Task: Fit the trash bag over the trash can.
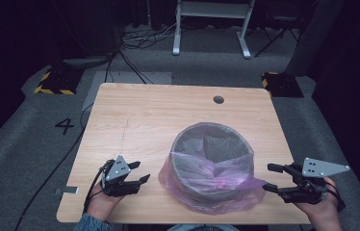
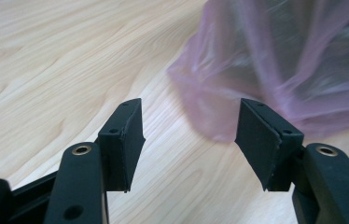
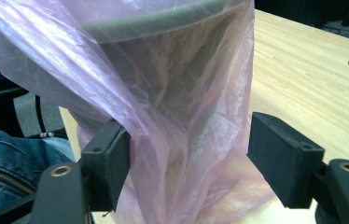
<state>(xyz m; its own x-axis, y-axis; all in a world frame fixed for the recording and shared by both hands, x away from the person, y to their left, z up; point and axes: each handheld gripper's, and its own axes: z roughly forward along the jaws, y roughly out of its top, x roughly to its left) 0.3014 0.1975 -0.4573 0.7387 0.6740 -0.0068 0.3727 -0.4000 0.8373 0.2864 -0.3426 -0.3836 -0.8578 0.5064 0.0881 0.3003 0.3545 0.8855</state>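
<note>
A round grey bin [image 1: 212, 144] lined with a thin pink plastic bag [image 1: 202, 190] stands on the wooden table [image 1: 139, 115], near the front edge. The bag folds over the rim and hangs loose down the outside. My left gripper [image 1: 142, 172] lies low at the bin's left, open, a short way from the bag. In the left gripper view the gripper [image 2: 189, 121] has bare wood between its jaws, with the bag [image 2: 275, 60] just beyond. My right gripper [image 1: 267, 177] is open at the bin's right. In its own view the gripper [image 3: 189, 140] straddles loose bag film [image 3: 163, 107], unpinched.
A round cable hole [image 1: 218, 99] sits at the table's far right. Beyond the table are a white desk frame [image 1: 212, 29], floor cables and yellow-black weighted bases [image 1: 53, 82]. A person's jeans [image 3: 4, 158] show below the table edge in the right gripper view.
</note>
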